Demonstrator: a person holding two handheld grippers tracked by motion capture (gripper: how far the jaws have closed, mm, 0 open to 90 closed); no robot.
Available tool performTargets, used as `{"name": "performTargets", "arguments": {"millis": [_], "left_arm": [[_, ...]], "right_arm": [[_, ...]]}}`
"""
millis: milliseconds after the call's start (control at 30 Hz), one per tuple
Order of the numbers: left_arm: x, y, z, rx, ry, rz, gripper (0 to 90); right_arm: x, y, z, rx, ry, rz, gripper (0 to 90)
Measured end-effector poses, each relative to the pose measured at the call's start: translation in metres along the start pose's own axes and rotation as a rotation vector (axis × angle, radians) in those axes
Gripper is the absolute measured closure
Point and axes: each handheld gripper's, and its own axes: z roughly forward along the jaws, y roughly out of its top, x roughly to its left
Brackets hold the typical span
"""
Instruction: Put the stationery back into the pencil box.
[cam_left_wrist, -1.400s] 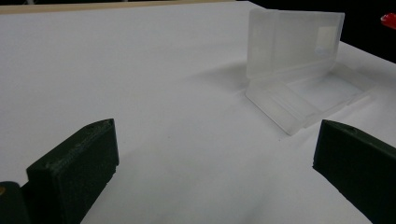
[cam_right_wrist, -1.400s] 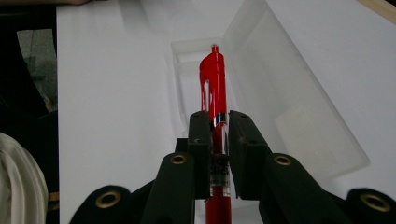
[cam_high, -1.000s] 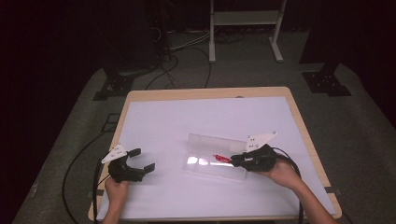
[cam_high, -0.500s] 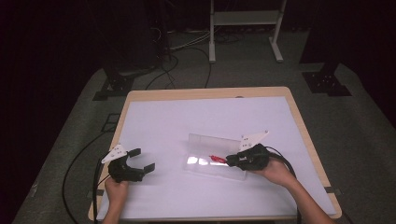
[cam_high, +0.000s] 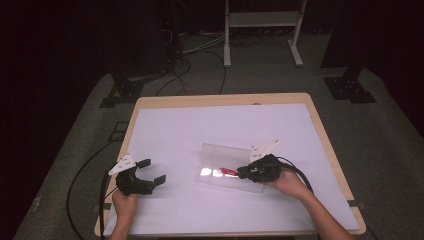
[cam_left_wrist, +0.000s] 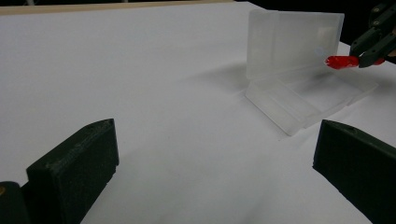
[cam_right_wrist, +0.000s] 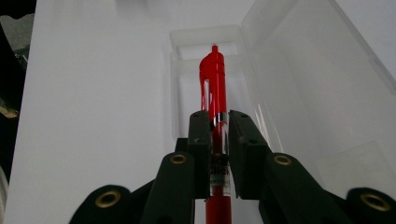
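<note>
A clear plastic case (cam_high: 227, 167) lies open on the white table (cam_high: 200, 130), its lid standing up at the far side. My right gripper (cam_high: 242, 173) is shut on a red pen (cam_high: 229, 171) and holds it just over the case's tray. In the right gripper view the red pen (cam_right_wrist: 214, 88) points away along the tray of the case (cam_right_wrist: 187, 88), clamped between both jaws of the right gripper (cam_right_wrist: 218, 121). My left gripper (cam_high: 153, 171) rests open at the table's front left, nothing between its jaws. The left gripper view shows the case (cam_left_wrist: 299, 74) and the pen's tip (cam_left_wrist: 341, 61) at far right.
Cables trail from both grippers off the table's front. The wooden table edge (cam_high: 220, 99) borders the white surface. Beyond it, dark floor holds cables and a white stand's legs (cam_high: 262, 30).
My right gripper has slid left with the red pen, bringing it further over the open case. The left gripper has stayed put.
</note>
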Motion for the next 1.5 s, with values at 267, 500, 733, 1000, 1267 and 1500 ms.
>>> {"name": "performTargets", "arguments": {"millis": [267, 500, 733, 1000, 1267, 1500], "left_arm": [[0.000, 0.000, 0.000, 0.000, -0.001, -0.001, 0.0], [0.000, 0.000, -0.001, -0.001, -0.006, 0.001, 0.0], [0.000, 0.000, -0.001, -0.003, -0.009, 0.002, 0.0], [0.000, 0.000, -0.001, 0.000, -0.009, 0.002, 0.0], [0.000, 0.000, -0.001, 0.000, -0.012, 0.000, 0.0], [0.000, 0.000, -0.001, -0.001, -0.010, 0.000, 0.0]], "right_arm": [[-0.004, -0.001, 0.014, 0.015, 0.009, 0.003, 78.8], [-0.006, -0.002, 0.022, 0.039, 0.016, 0.007, 78.8], [-0.008, -0.005, 0.027, 0.054, 0.016, 0.025, 78.8], [-0.009, -0.008, 0.036, 0.087, 0.026, 0.019, 78.7], [-0.009, -0.010, 0.038, 0.094, 0.028, 0.026, 78.5], [-0.009, -0.011, 0.039, 0.104, 0.033, 0.019, 78.1]]}}
